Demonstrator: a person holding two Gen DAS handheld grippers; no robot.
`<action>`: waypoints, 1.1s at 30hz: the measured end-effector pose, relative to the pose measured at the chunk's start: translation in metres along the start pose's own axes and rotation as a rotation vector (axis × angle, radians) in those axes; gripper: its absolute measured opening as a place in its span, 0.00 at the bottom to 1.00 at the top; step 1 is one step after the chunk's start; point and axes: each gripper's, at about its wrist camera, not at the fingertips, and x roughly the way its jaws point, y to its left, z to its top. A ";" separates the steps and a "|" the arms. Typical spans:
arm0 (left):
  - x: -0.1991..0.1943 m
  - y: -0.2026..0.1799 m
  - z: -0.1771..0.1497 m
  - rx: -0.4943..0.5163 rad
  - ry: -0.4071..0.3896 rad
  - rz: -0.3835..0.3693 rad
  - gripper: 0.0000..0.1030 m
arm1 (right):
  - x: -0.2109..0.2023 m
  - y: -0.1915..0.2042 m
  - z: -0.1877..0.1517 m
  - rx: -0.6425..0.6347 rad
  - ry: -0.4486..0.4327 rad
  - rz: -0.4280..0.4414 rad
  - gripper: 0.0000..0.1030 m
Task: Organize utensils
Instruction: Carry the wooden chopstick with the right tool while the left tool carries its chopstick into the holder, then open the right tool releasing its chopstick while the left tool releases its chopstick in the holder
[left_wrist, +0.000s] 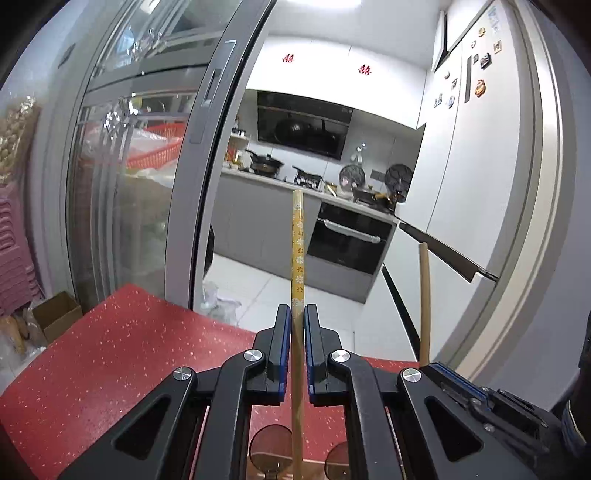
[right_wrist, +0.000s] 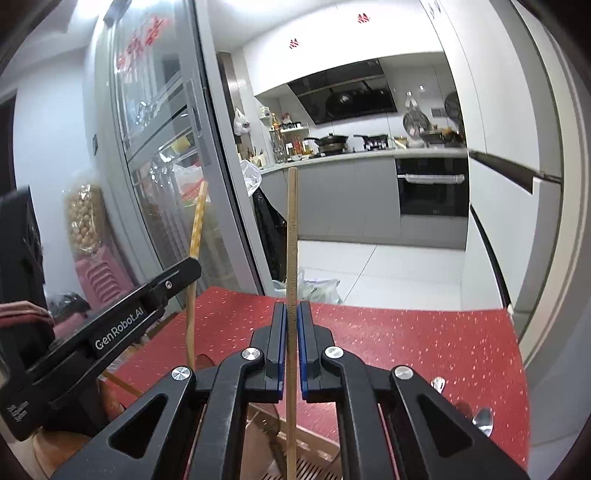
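The red worktop with pale speckles (left_wrist: 122, 350) is the landmark here. Beyond its far edge a kitchen opens, with a tall grey-framed glass sliding door (left_wrist: 140, 184) on the left side and a black built-in oven with a pale bar handle (left_wrist: 349, 240) set in grey cabinets further back.

Above the worktop's near part, the black left tongs with blue pads (left_wrist: 297, 317) are clamped on a yellowish bamboo chopstick printed with small white and orange flowers (left_wrist: 297, 251). It stands almost upright between the pads, its squared top end rising well above the worktop's far edge. Its lower part runs down behind the tongs' linkage and is cut off by the frame's bottom.

The black right tongs with blue pads (right_wrist: 291, 314), also above the worktop, are clamped on a plain pale bamboo chopstick with faint dark marks along its edge (right_wrist: 291, 236). It too is nearly vertical; its lower end is lost against a wooden, slatted thing at the worktop's near edge, possibly a tray, though it is too cut off to be sure.

Each wrist view catches the other tongs and chopstick at its side.

On the worktop's right side, seen from the right wrist, the bowls of two shiny metal spoons (right_wrist: 483, 419) peek out; their handles are hidden behind the tongs.
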 end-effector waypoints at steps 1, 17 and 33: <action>0.000 -0.001 -0.004 0.008 -0.006 0.003 0.31 | 0.002 0.000 -0.002 -0.009 -0.005 -0.005 0.06; -0.014 -0.011 -0.051 0.139 0.061 0.052 0.31 | -0.015 0.014 -0.023 -0.161 -0.052 -0.027 0.06; -0.030 -0.012 -0.062 0.190 0.143 0.080 0.32 | -0.004 0.004 -0.049 -0.094 0.125 0.014 0.07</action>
